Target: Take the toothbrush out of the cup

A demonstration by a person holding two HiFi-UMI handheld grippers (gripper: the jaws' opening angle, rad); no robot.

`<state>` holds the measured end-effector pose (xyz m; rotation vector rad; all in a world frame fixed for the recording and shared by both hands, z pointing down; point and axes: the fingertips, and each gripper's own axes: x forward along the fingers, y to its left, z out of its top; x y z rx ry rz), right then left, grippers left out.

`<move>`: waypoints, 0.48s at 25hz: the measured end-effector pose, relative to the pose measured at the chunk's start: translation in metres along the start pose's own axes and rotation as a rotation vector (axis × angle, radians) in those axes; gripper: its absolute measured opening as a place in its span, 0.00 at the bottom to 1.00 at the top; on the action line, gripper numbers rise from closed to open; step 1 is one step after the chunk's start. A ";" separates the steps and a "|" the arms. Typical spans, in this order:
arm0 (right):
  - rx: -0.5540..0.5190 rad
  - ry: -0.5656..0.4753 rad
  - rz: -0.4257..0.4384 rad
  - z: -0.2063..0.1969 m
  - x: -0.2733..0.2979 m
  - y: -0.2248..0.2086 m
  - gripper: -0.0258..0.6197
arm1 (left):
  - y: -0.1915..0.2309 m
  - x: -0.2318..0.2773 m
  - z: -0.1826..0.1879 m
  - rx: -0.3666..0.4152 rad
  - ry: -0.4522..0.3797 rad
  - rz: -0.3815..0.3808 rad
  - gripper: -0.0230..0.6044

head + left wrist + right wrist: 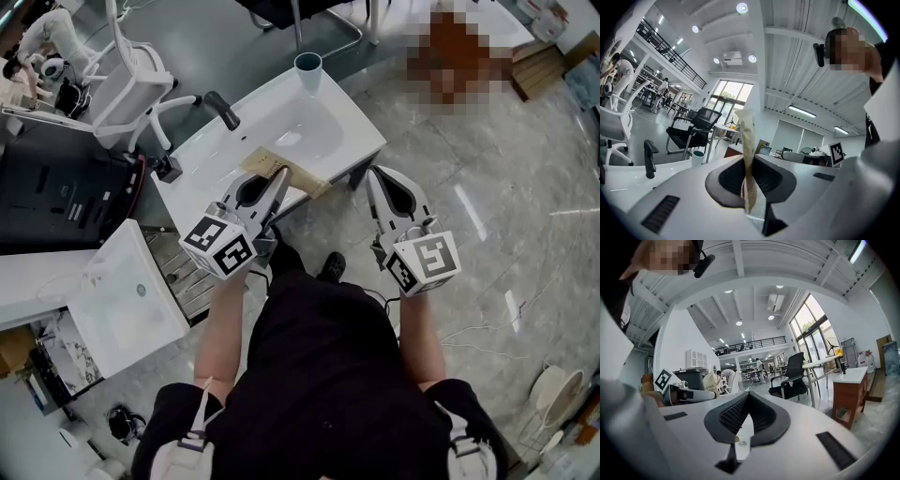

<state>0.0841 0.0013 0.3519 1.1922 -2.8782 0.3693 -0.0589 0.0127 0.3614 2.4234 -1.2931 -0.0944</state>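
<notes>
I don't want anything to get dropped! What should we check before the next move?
1. Left gripper shut firmly on the tan flat packet: ok.
2. Right gripper shut with nothing between its jaws, free to help: ok.
3. Cup upright at the far corner of the sink counter: ok.
4. Toothbrush out of the cup: cannot tell. None sticks up from it, and what the packet holds does not show.
5. Faucet apart from both grippers: ok.
</notes>
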 end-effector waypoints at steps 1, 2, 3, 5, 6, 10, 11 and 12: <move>0.000 0.002 -0.003 0.000 0.000 0.001 0.09 | 0.000 0.000 0.001 0.001 -0.001 -0.002 0.12; 0.000 0.004 -0.006 0.001 0.001 0.002 0.09 | 0.000 0.000 0.002 0.001 -0.001 -0.005 0.12; -0.001 0.006 -0.007 0.001 0.001 0.003 0.09 | 0.000 0.000 0.002 0.001 -0.002 -0.007 0.12; -0.002 0.007 -0.011 0.000 0.000 0.004 0.09 | 0.000 0.000 0.003 0.000 -0.002 -0.013 0.12; -0.002 0.007 -0.014 0.000 0.000 0.005 0.09 | -0.001 0.000 0.003 0.001 -0.002 -0.017 0.12; -0.006 0.010 -0.019 -0.002 -0.003 0.007 0.09 | -0.002 -0.002 0.000 0.003 0.004 -0.024 0.12; -0.008 0.011 -0.018 -0.002 -0.004 0.007 0.09 | -0.002 -0.003 -0.002 0.002 0.006 -0.024 0.12; -0.010 0.012 -0.018 -0.002 -0.005 0.008 0.09 | -0.002 -0.004 -0.003 0.000 0.007 -0.024 0.12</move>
